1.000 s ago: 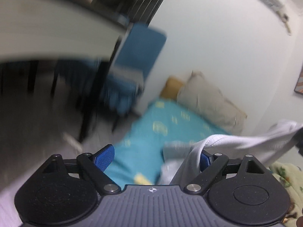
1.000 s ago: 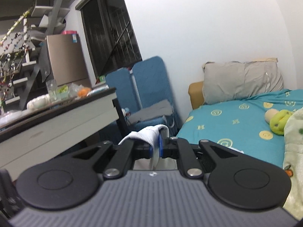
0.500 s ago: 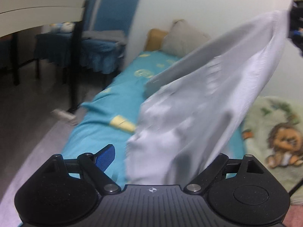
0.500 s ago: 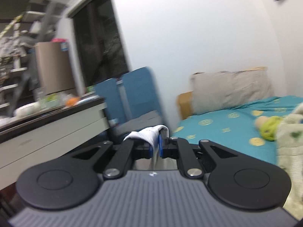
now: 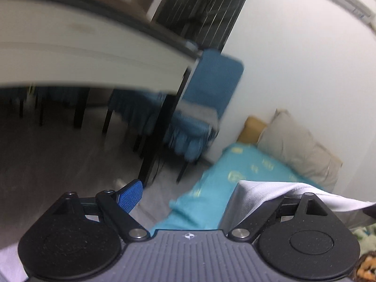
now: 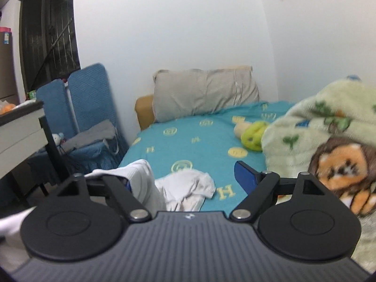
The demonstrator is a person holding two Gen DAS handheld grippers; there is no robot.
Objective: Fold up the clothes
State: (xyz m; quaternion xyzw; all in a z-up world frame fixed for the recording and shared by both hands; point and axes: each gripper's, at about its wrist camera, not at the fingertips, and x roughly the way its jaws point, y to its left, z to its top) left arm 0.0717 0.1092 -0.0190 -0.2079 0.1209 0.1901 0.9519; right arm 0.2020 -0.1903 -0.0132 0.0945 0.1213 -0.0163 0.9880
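Jaws spread on both hand-held grippers, white garment (image 6: 188,185) draped.

Open teal sheet (image 6: 195,141) ahead. Lion blanket (image 6: 329,127) heaped right, green toy (image 6: 255,136) beside; pillow (image 6: 206,91) at wall, chairs (image 6: 87,117) left.

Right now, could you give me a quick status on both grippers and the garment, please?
Left gripper open, white garment draped over one finger. Right gripper open, garment slumped on teal bedsheet. Lion blanket alongside.

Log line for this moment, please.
left gripper: open, white garment draped over one finger | right gripper: open | bed: garment partly resting
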